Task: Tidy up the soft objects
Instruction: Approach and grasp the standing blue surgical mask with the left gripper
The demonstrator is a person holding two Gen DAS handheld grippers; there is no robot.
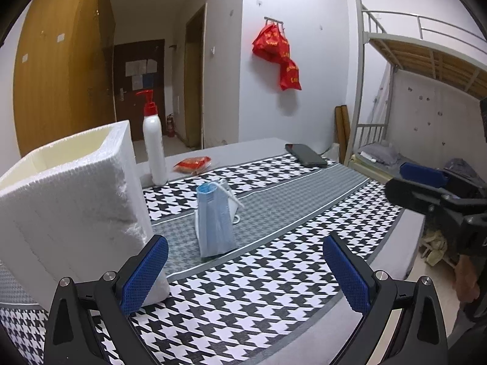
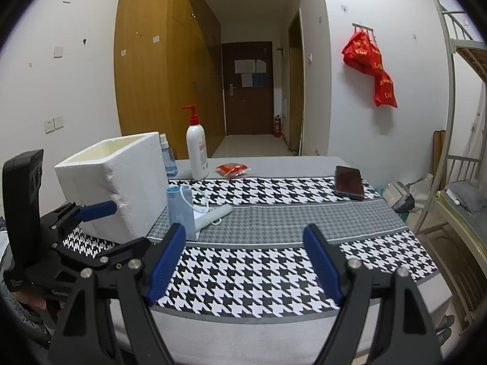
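Two handheld grippers hover with fingers spread wide and empty over a table dressed in a houndstooth cloth, where a blue face mask stands folded on the cloth's grey centre band, just beside the open white foam box. The left gripper faces the mask with one blue pad close against the box's near corner; the right gripper sits nearer the table's front edge, the mask beyond its left finger.

A white pump bottle with a red head, a small clear spray bottle and a red snack packet sit behind the box and mask, and a dark phone lies well to the right of the box at the far side of the cloth.

Judging by the layout, the mask looks bound for the box. It is limp and its loose ear loops trail on the cloth, so a pinch on a loop alone could let the mask swing or slip free. The light foam box could be shoved or tipped if the left finger beside it presses in.

Yellow characters mark the red bags on the wall behind the box, too small to read; the bottle's label is likewise illegible.
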